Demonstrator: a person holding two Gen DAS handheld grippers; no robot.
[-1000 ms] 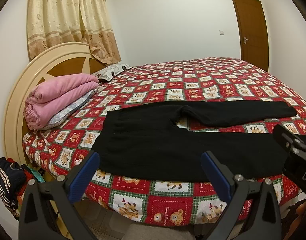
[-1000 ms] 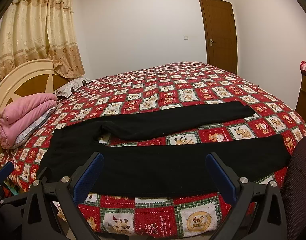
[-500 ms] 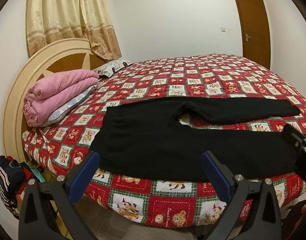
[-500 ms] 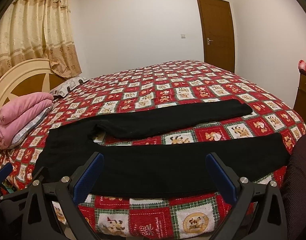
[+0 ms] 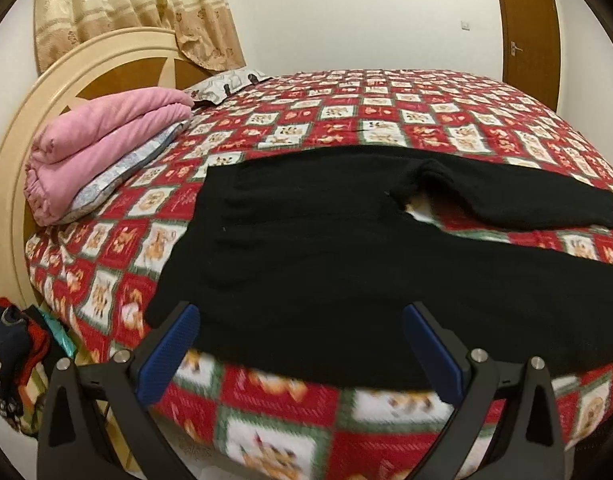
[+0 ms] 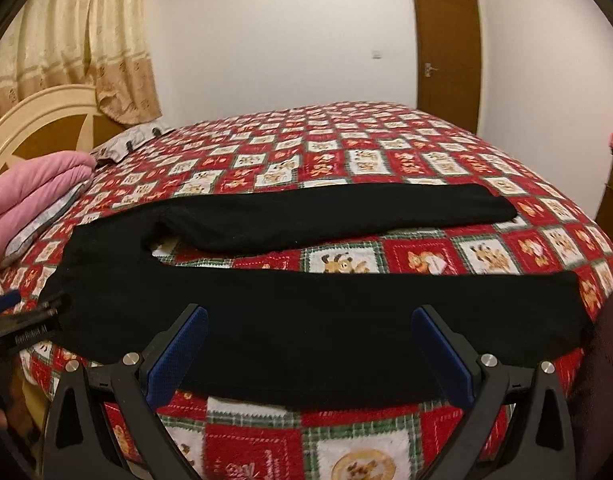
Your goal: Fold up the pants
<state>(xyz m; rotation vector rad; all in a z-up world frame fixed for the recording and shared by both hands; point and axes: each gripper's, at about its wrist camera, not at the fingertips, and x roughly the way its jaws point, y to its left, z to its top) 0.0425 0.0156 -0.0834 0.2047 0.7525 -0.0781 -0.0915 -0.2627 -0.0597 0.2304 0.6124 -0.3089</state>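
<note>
Black pants [image 5: 306, 248] [image 6: 306, 308] lie flat on the bed, waist toward the headboard on the left, both legs stretched out to the right and spread apart. My left gripper [image 5: 300, 322] hovers open at the bed's near edge, over the hip part of the near leg, with nothing between its blue pads [image 5: 168, 356]. My right gripper [image 6: 310, 322] is open too, above the middle of the near leg. The left gripper's tip [image 6: 4, 302] shows at the left edge of the right wrist view, by the waistband.
A red patchwork bedspread [image 6: 346, 160] covers the bed. A folded pink blanket [image 5: 106, 136] and pillow [image 5: 222, 84] sit by the cream headboard [image 5: 106, 68]. Clothes [image 5: 6, 356] are piled on the floor at the left. A brown door [image 6: 446, 48] stands in the far wall; dark fabric [image 6: 602, 380] fills the right edge.
Both grippers moved forward toward the bed, so the pants look larger and nearer. The right gripper no longer shows in the left wrist view. Jaws stayed open.
</note>
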